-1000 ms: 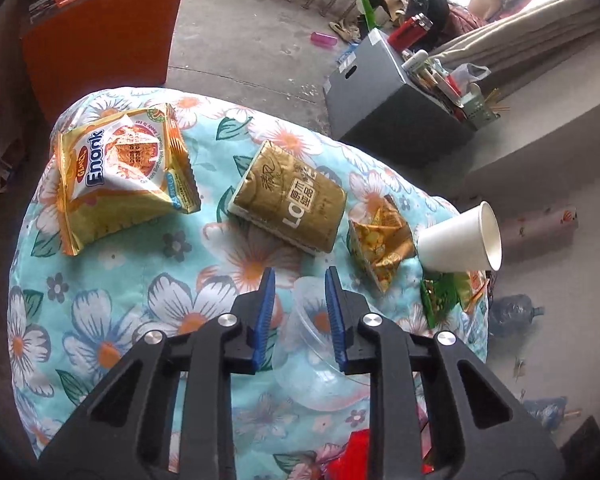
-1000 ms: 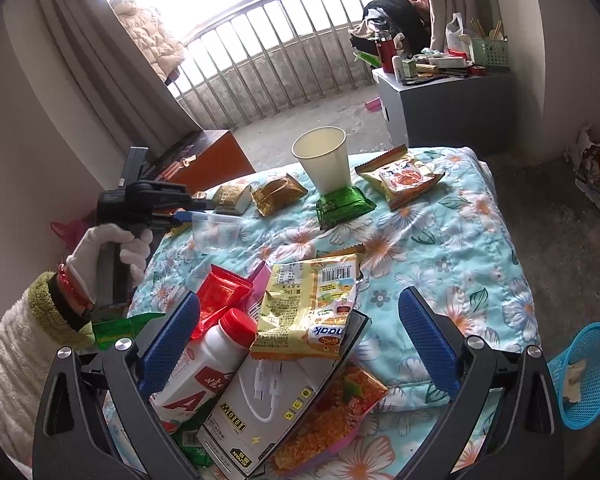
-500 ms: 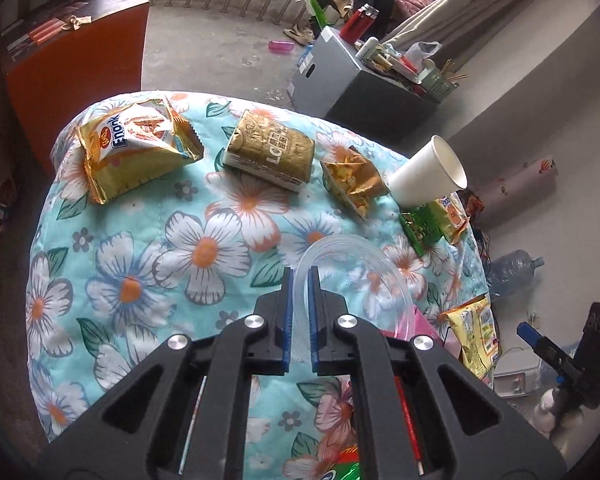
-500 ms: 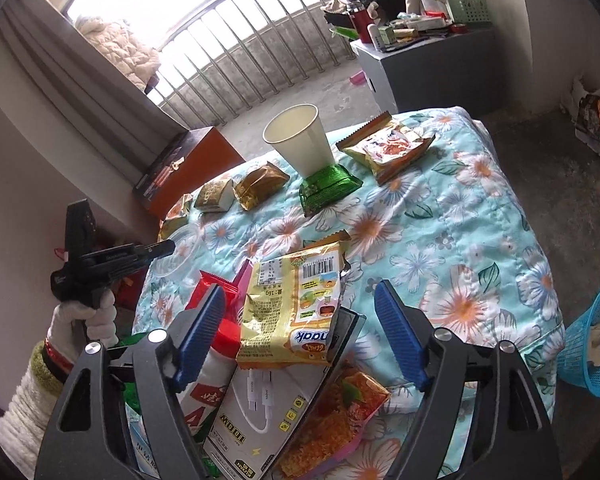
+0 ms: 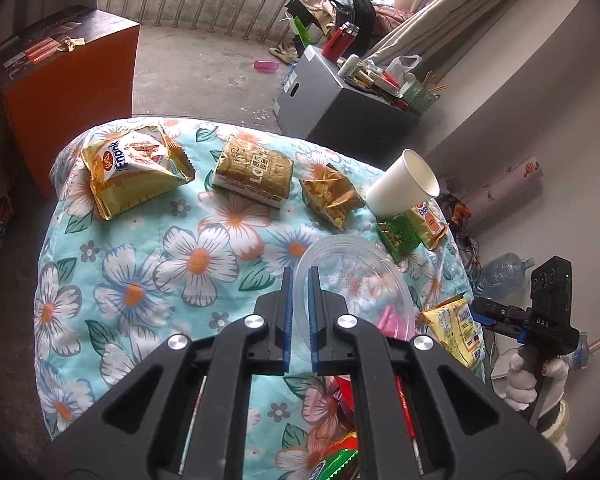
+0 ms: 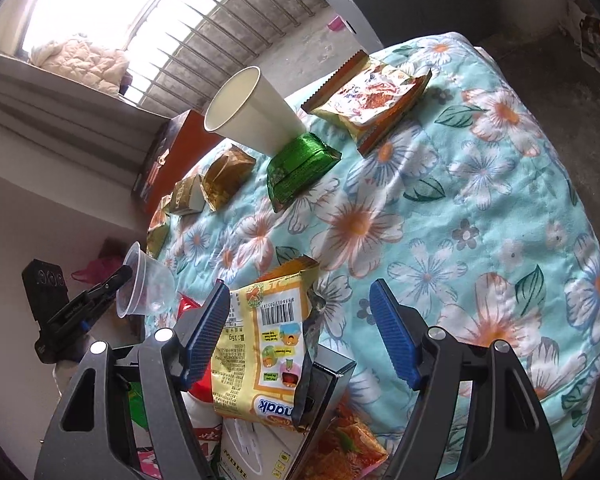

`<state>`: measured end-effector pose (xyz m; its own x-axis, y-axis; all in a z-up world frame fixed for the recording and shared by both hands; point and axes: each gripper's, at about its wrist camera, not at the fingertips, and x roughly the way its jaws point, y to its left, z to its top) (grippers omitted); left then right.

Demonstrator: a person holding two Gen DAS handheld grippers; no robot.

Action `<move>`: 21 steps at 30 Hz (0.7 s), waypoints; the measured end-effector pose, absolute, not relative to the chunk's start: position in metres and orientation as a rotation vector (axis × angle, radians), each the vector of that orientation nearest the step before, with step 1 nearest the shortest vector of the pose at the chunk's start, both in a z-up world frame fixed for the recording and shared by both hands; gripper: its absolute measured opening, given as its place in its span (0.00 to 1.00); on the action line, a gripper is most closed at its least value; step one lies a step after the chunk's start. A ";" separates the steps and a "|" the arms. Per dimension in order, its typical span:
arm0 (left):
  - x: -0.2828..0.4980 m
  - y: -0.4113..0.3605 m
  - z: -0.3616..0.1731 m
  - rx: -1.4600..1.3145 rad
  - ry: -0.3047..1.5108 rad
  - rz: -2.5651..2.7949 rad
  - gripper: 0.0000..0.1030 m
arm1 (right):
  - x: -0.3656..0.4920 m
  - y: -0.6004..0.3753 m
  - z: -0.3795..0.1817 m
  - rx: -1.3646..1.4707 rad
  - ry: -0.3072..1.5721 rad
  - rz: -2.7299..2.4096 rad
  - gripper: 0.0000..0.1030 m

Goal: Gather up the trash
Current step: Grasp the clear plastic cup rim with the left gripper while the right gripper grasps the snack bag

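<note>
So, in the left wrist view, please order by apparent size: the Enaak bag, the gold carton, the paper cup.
1. Enaak bag, clearly the largest.
2. Gold carton and paper cup: they look about alike, and the fisheye distorts them, so I do not rank these two.

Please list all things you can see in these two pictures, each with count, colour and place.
Plastic cup: one, clear, held off the table by its rim.
Paper cup: one, white, on the green packet.
Green packet: one, mid table.
Snack bags: several, yellow or gold, spread over the table.
Gold carton: one, far side of table.
White bottle: one, red cap, near edge under a yellow bag.
Tablecloth: one, light blue with flowers.
Orange cabinet: one, on the floor.
Grey box: one, cluttered top, on the floor.
Left claw: black, blue pads, shut on the plastic cup.
Right claw: open, above a yellow bag.
</note>
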<state>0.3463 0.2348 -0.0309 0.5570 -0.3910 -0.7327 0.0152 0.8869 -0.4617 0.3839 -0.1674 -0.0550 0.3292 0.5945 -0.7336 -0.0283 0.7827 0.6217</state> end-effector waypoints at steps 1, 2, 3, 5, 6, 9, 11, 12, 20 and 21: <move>0.345 0.235 -0.029 -0.428 0.948 -0.251 0.05 | 0.384 -0.166 -0.056 0.562 1.178 0.447 0.69; 0.344 0.234 -0.027 -0.423 0.940 -0.252 0.05 | 0.385 -0.164 -0.056 0.553 1.178 0.457 0.68; 0.343 0.232 -0.025 -0.418 0.933 -0.253 0.05 | 0.385 -0.162 -0.056 0.543 1.181 0.463 0.63; 0.342 0.232 -0.021 -0.408 0.921 -0.254 0.05 | 0.386 -0.158 -0.056 0.532 1.186 0.472 0.58; 0.342 0.232 -0.019 -0.403 0.914 -0.253 0.05 | 0.387 -0.156 -0.057 0.522 1.189 0.472 0.53; 0.339 0.230 -0.015 -0.390 0.898 -0.252 0.05 | 0.387 -0.153 -0.057 0.514 1.190 0.471 0.39; 0.336 0.229 -0.012 -0.378 0.886 -0.252 0.05 | 0.386 -0.153 -0.056 0.510 1.188 0.473 0.30; 0.335 0.228 -0.010 -0.371 0.879 -0.253 0.05 | 0.385 -0.152 -0.056 0.510 1.185 0.477 0.24; 0.324 0.219 0.006 -0.323 0.827 -0.250 0.05 | 0.376 -0.157 -0.041 0.516 1.137 0.494 0.11; 0.322 0.218 0.008 -0.315 0.819 -0.250 0.05 | 0.374 -0.158 -0.039 0.518 1.130 0.495 0.11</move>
